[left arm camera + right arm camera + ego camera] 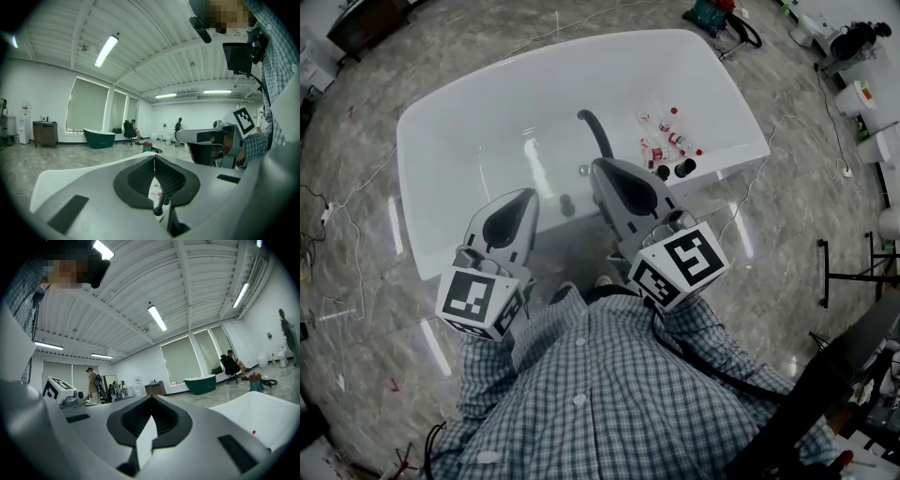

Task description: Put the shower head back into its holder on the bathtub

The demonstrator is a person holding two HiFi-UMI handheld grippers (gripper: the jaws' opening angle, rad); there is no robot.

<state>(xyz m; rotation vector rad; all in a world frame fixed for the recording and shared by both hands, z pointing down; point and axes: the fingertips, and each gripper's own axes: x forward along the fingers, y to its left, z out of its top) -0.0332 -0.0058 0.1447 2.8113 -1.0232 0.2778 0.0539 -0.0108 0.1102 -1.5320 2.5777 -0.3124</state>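
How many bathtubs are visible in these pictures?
2. One white bathtub stands just in front of the person; one dark green bathtub stands far away by the windows. Others may be hidden.

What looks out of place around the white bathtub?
Several small bottles lie scattered at the right end of the bathtub in the head view, near the dark knobs, some seemingly tipped over. Nothing looks spilled or broken.

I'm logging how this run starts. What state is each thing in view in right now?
Left claw: shut, empty.
Right claw: shut, empty.
Shower head: the dark curved piece in the tub, held by neither claw. I cannot tell whether it sits in its holder.
Bathtub: no water seen.
Bottles: clustered at the tub's right end, red caps on.
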